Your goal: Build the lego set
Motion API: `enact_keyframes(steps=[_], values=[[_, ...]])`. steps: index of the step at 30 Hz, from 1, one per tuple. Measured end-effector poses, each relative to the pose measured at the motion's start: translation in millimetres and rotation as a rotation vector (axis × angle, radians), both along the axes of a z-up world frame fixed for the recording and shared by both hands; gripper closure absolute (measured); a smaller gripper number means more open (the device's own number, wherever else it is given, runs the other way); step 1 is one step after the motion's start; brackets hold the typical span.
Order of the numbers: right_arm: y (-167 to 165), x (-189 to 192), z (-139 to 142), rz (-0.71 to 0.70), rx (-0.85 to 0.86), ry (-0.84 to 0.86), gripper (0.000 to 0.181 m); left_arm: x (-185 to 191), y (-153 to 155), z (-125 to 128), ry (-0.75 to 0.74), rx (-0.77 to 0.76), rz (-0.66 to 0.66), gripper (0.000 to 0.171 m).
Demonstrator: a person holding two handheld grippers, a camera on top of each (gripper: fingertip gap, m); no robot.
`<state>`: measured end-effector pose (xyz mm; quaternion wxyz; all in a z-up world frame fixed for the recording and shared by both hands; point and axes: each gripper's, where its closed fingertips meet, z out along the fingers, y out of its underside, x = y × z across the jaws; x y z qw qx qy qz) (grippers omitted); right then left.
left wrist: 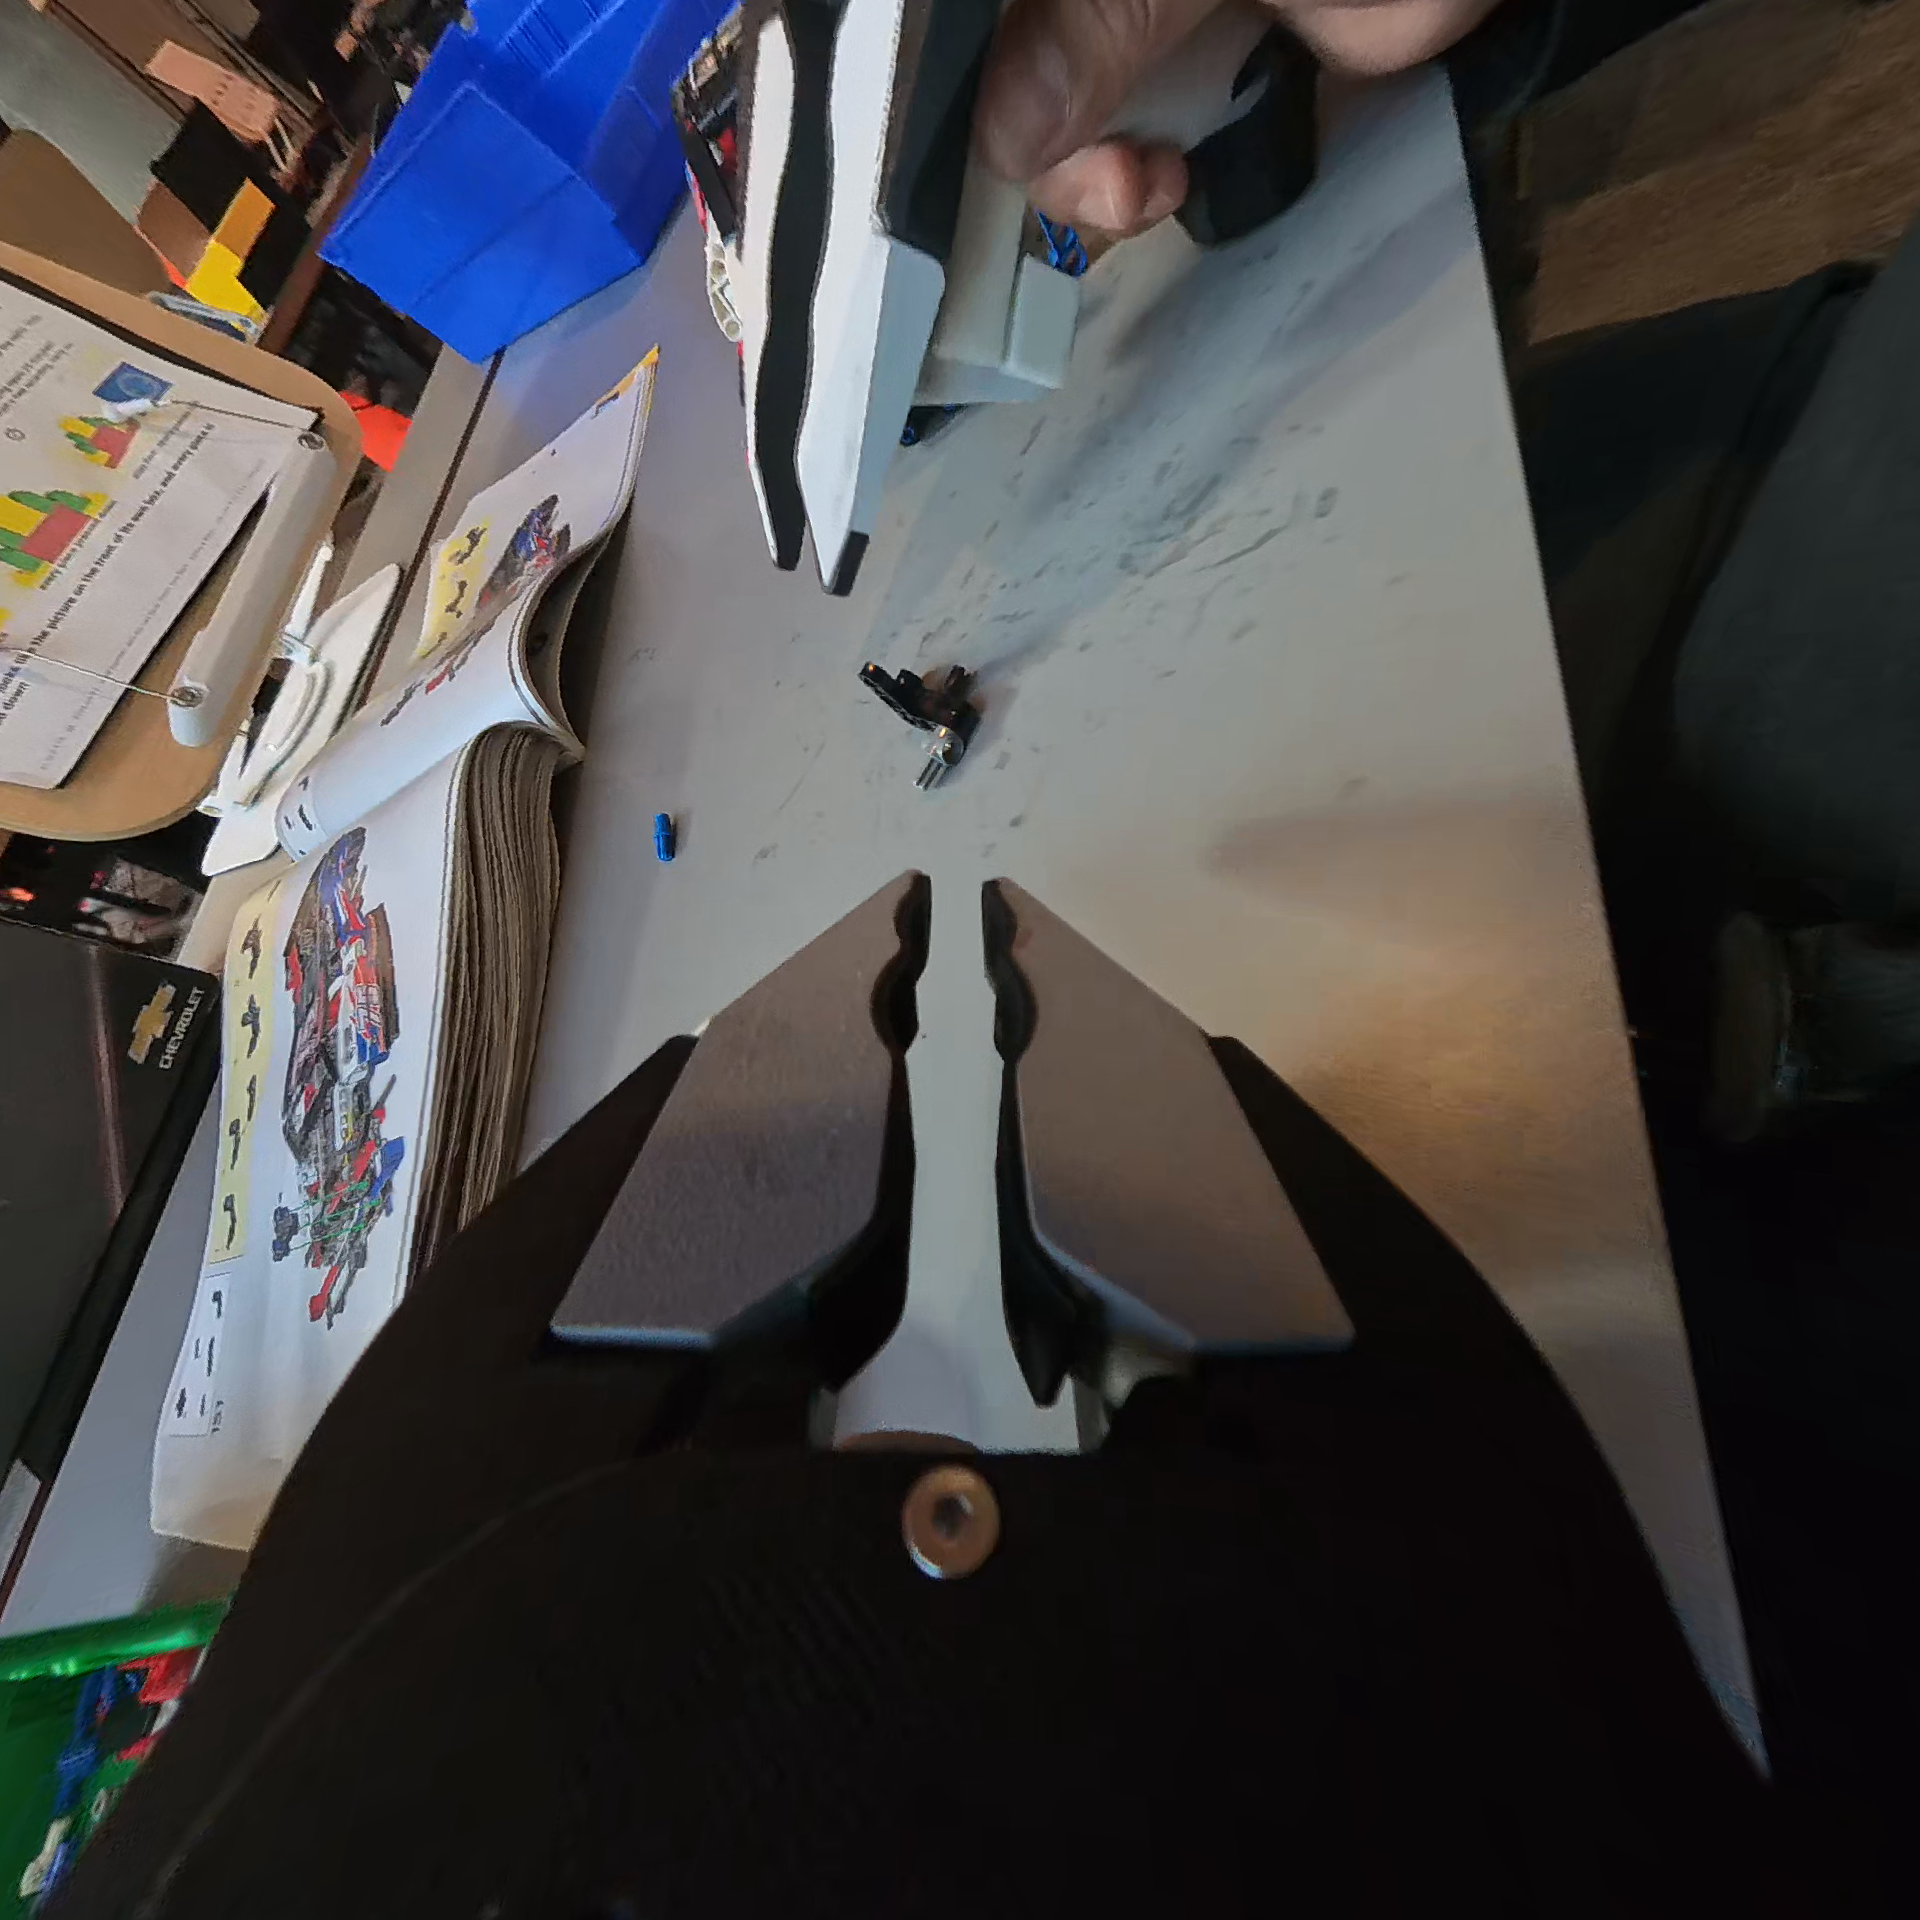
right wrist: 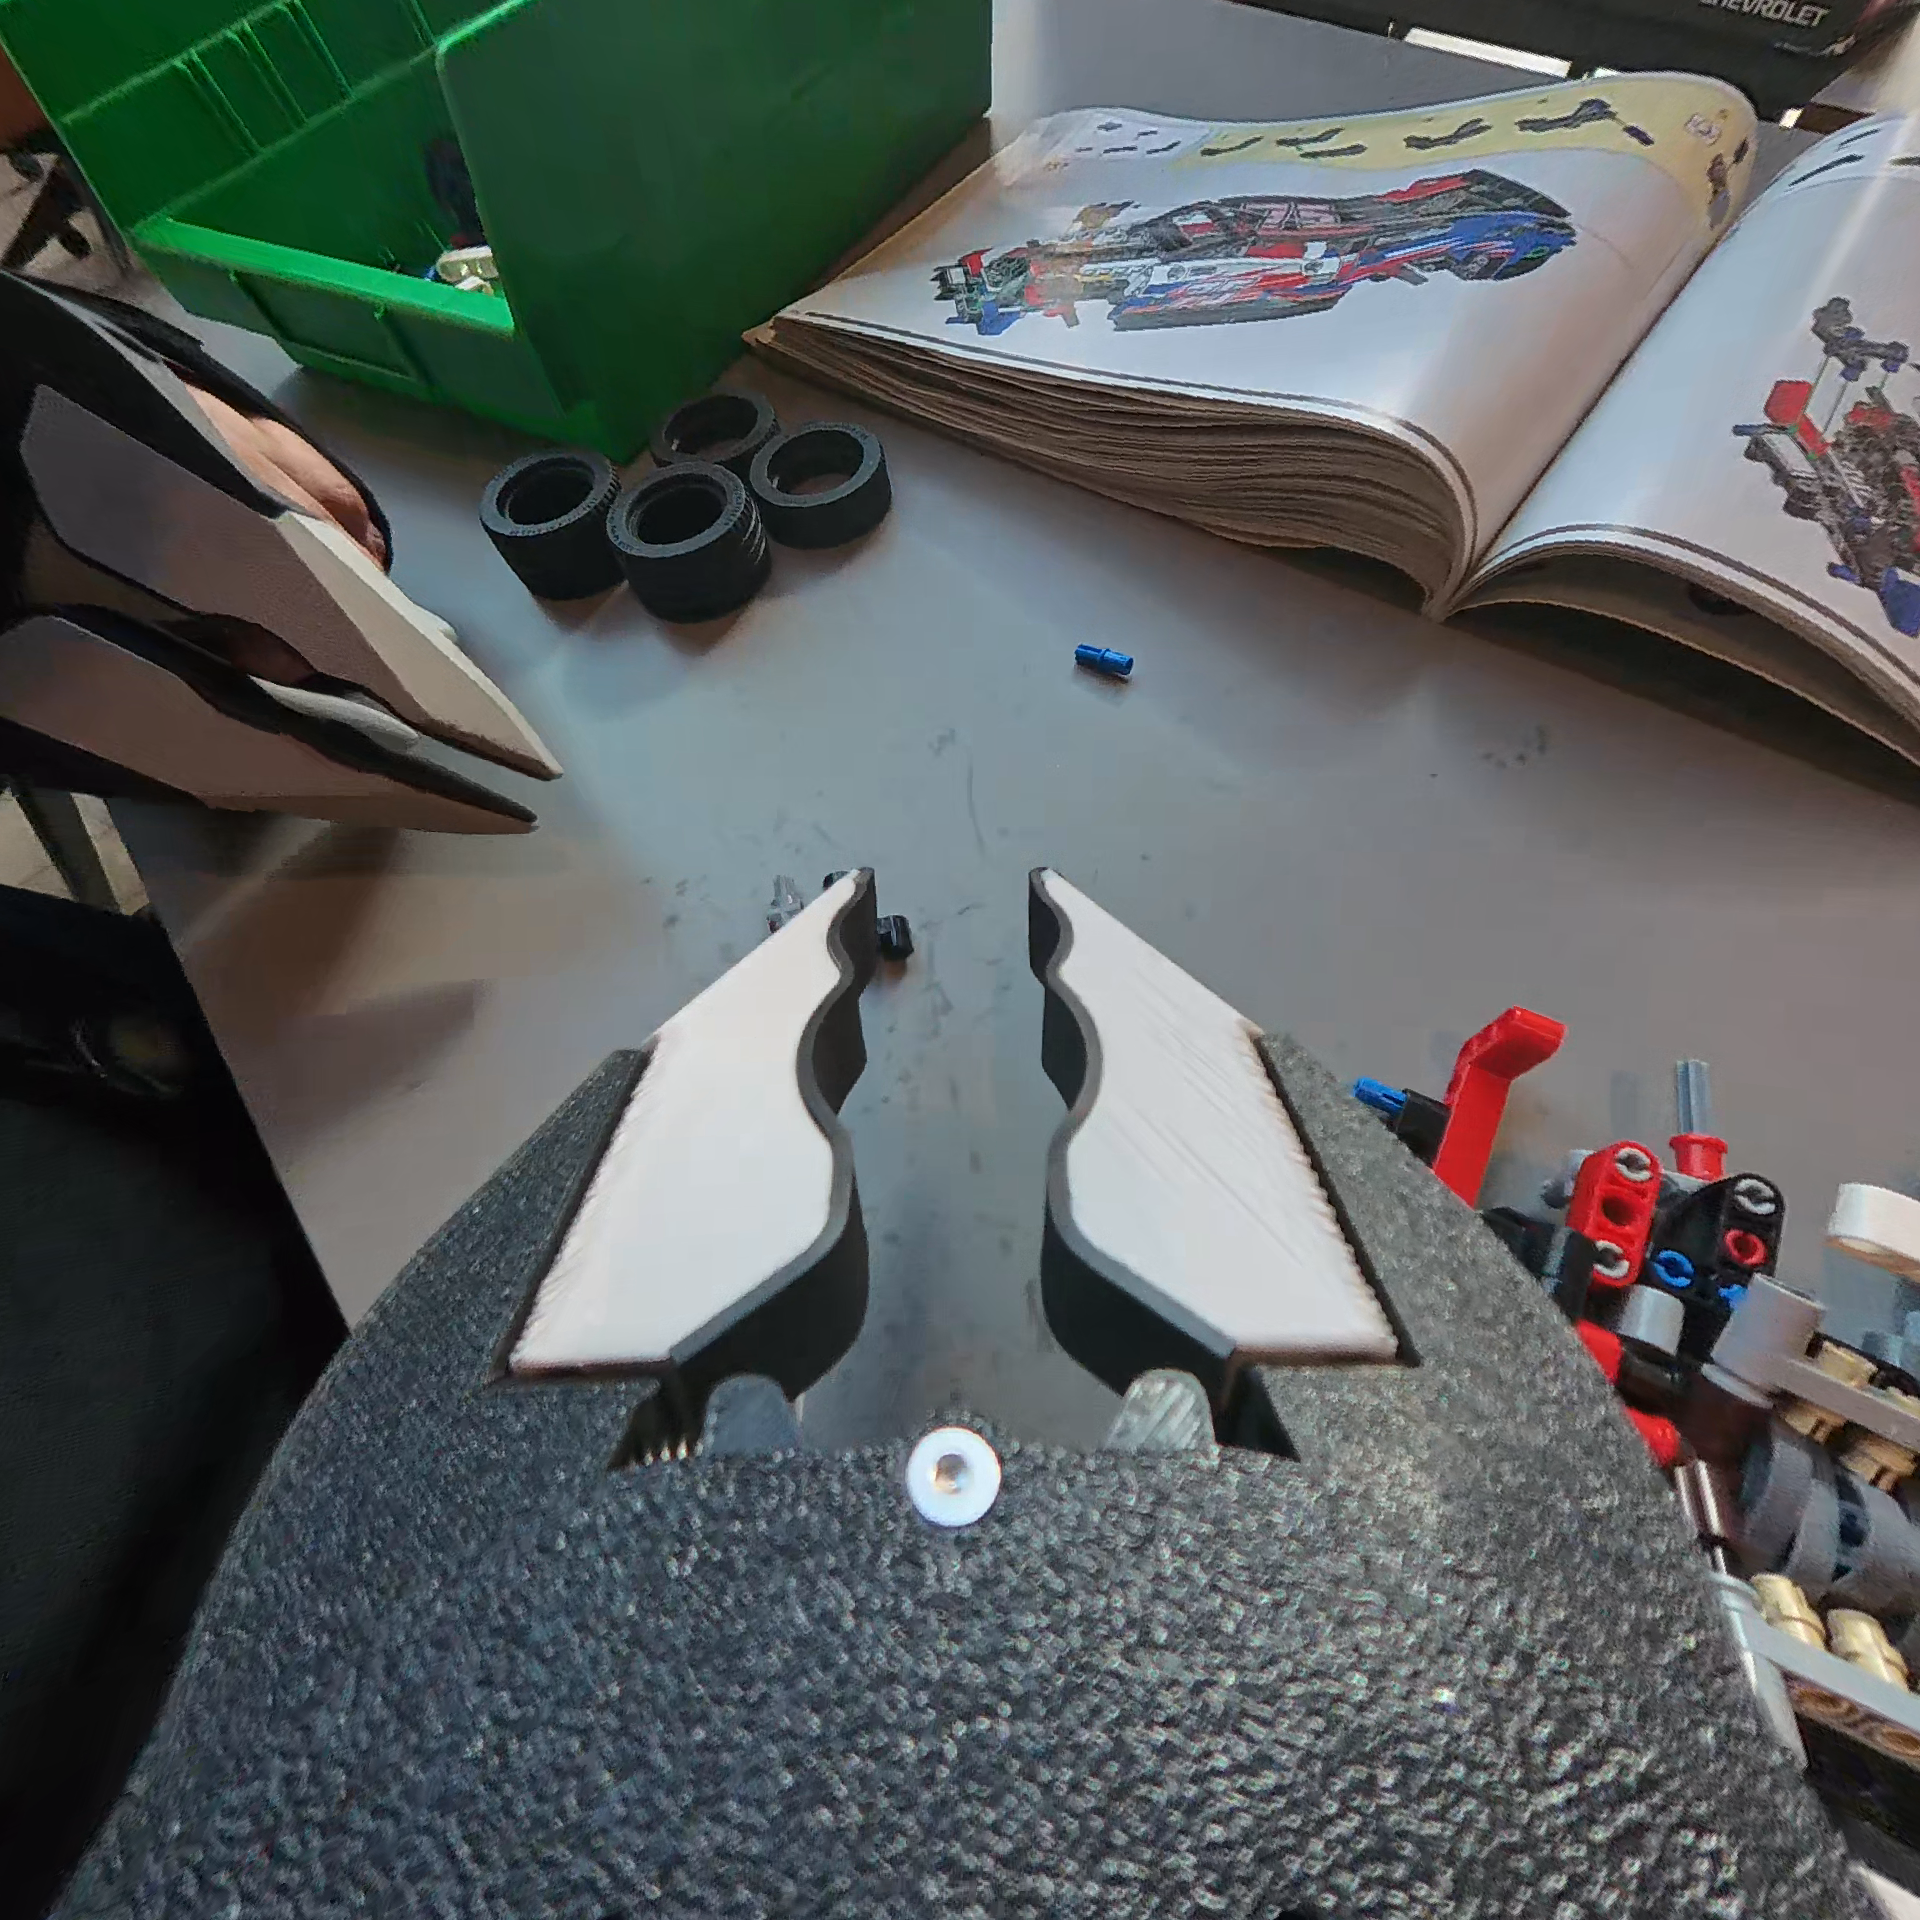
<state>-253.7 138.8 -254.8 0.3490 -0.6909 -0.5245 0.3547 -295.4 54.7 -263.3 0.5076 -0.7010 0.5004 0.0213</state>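
Note:
A small black lego assembly point(left wrist: 925, 717) with a grey axle end lies on the grey table point(left wrist: 1299, 727). My left gripper point(left wrist: 954, 885) hovers just short of it, fingers a narrow gap apart and empty. My right gripper point(right wrist: 951, 883) is open and empty, low over the table. Its left finger hides most of the assembly point(right wrist: 891, 933). A loose blue pin point(right wrist: 1103, 660) lies beyond, also visible in the left wrist view point(left wrist: 663, 836). The right gripper point(left wrist: 816, 571), held by a hand, faces mine across the assembly. The left gripper point(right wrist: 535, 795) shows at the left edge.
An open instruction manual point(right wrist: 1299, 312) lies at the back right. Several black tyres point(right wrist: 686, 509) sit before a green bin point(right wrist: 623, 208). A partly built red, black and grey lego chassis point(right wrist: 1662, 1247) is at the right. A blue bin point(left wrist: 499, 197), a paper stand point(left wrist: 104, 520) and a black box point(left wrist: 94, 1122) are nearby. The tips of one gripper are about 10 cm away from the tips of the other. The loose blue pin point(right wrist: 1103, 660) is about 9 cm from my right fingertips. Look for it in the left wrist view point(left wrist: 662, 830) too.

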Motion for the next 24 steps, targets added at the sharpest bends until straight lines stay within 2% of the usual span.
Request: enact_keyframes(steps=[6, 9, 18, 24], values=[[2, 0, -1, -0.011, -0.013, -0.004, 0.154, -3, 7, -17, 0.063, -0.097, 0.04, 0.163], [3, -1, -2, -0.01, -0.015, -0.012, 0.154, -3, 6, -13, 0.037, -0.079, 0.029, 0.171], [12, -17, 7, 0.014, -0.007, 0.017, 0.159, -2, 5, -9, -0.008, -0.099, 0.018, 0.171], [40, -26, 31, 0.013, 0.142, -0.038, 0.159, -3, 6, -2, -0.089, -0.134, 0.014, 0.171]])
